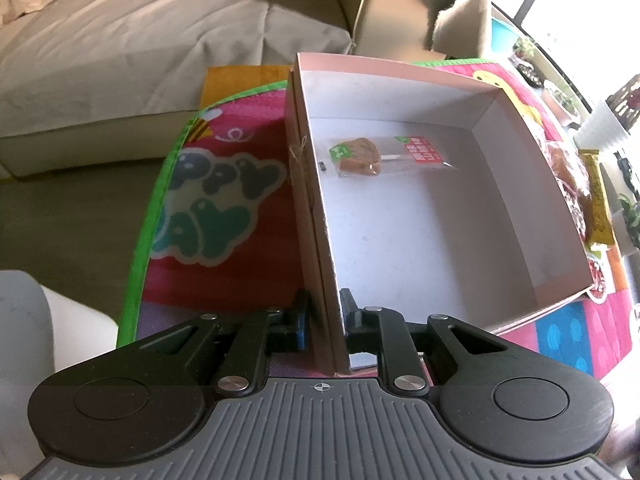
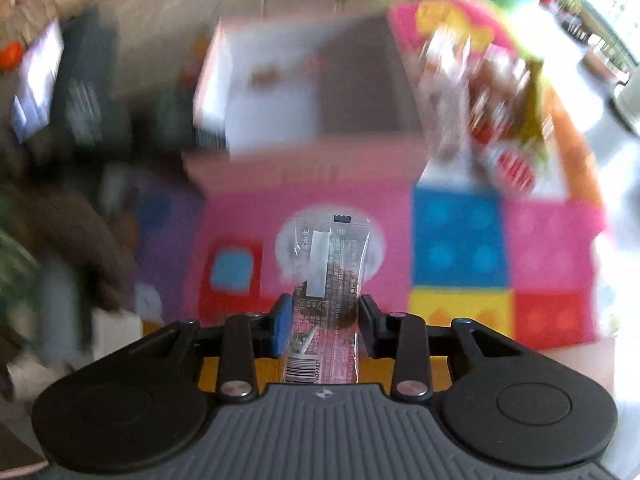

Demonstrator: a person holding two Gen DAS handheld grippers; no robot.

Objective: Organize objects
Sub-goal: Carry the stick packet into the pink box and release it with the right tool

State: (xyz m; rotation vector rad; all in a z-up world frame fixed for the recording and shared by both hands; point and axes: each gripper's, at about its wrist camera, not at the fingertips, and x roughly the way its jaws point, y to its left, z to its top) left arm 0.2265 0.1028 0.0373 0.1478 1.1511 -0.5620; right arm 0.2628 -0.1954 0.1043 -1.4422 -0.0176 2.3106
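We are seeing the left gripper (image 1: 325, 312) pinching the near left wall of the pink cardboard box (image 1: 532, 148), one finger outside the wall and one inside, jaws nearly together on the thin card. Just ahead of that gripper, inside the box and lying on its white floor toward the far left corner, a clear-wrapped lollipop (image 1: 362, 153) is sitting with a brown candy head and a red label on the stick end. Left of the gripper and under the box, the colourful play mat (image 1: 224, 184) with a green edge and cartoon lettering is spreading out. Beyond the box's right wall, more wrapped snacks (image 1: 572, 176) and a yellow bar wrapper (image 1: 598, 196) are lying on the mat. Farther off, a beige sofa cushion (image 1: 160, 40) is filling the top left.

In the right wrist view we are seeing the right gripper (image 2: 322, 316) clamping a clear snack packet (image 2: 328, 264) between its pads, jaws partly apart to the packet's width, the packet sticking out forward with a barcode at the near end. No earlier frame, so we are stating only the grip. Ahead of that gripper the mat's coloured squares are showing, then the box, heavily blurred. To the far right a blurred pile of wrapped snacks is lying beside the box.
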